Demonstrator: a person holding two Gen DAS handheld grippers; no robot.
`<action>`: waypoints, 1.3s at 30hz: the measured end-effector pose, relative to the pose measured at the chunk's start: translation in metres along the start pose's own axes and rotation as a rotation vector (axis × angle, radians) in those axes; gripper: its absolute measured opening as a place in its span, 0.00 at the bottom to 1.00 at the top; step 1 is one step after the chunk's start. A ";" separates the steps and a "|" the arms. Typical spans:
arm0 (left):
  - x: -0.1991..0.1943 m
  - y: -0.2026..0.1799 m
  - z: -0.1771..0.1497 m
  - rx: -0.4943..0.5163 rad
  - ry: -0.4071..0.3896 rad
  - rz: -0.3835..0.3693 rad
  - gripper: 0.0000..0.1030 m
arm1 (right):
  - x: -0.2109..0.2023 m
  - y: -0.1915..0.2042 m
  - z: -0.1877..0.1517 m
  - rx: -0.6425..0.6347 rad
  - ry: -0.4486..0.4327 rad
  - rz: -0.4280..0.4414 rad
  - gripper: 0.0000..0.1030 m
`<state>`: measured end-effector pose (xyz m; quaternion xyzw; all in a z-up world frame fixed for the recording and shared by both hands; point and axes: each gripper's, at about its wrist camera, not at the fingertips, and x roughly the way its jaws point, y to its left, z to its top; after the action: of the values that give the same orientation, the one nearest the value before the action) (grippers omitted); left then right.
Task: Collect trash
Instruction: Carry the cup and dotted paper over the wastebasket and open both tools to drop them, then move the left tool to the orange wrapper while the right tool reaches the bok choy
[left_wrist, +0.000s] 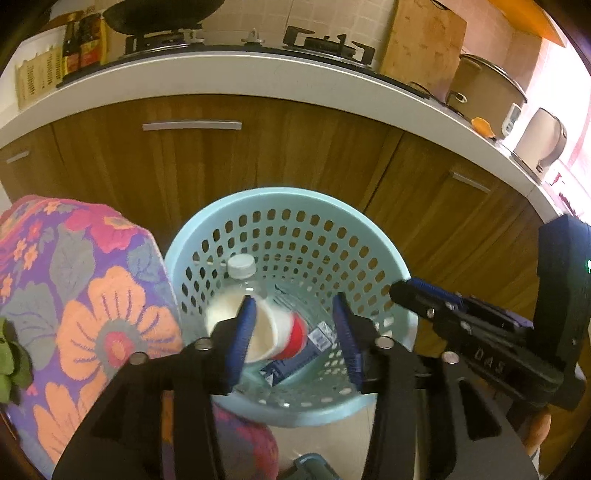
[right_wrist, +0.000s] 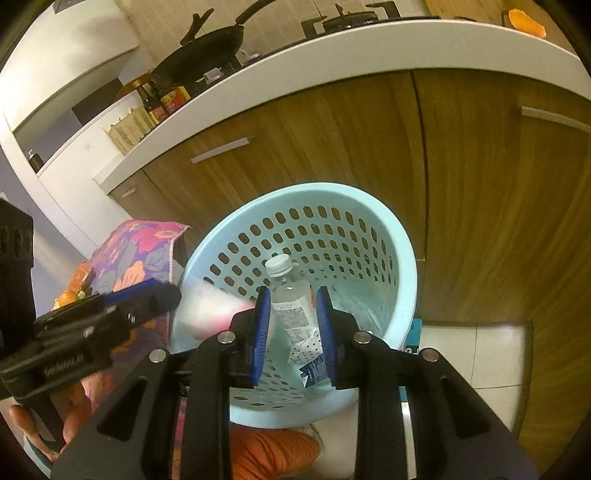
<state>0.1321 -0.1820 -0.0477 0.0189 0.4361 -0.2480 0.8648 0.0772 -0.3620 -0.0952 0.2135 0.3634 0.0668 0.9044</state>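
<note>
Cloth (left_wrist: 85, 295): flowered, left of basket.
Left gripper (left_wrist: 295, 332): spread, pinching nothing, above basket.
Paper cup (left_wrist: 275, 338): red-and-white, blurred, inside pale blue basket (left_wrist: 288, 199) beside bottle (left_wrist: 242, 267).
Right gripper (right_wrist: 291, 321): parted, empty, over basket.

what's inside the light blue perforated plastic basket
Inside the light blue perforated plastic basket: a clear plastic bottle with white cap, a red-and-white paper cup, and blue-and-white wrappers. The gripper fingers hide part of the bottom.

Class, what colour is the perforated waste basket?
Pale blue basket, clearest in the right wrist view.
</note>
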 end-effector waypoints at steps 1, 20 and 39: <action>-0.005 0.000 -0.003 0.009 -0.002 -0.002 0.41 | -0.002 0.002 0.001 -0.002 -0.004 0.001 0.22; -0.100 0.054 -0.049 -0.106 -0.154 0.073 0.42 | -0.017 0.089 -0.010 -0.184 -0.043 0.075 0.48; -0.204 0.210 -0.139 -0.511 -0.339 0.344 0.51 | 0.024 0.246 -0.041 -0.523 -0.025 0.192 0.59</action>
<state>0.0207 0.1206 -0.0161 -0.1665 0.3250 0.0189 0.9308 0.0746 -0.1200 -0.0296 0.0073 0.3009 0.2412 0.9226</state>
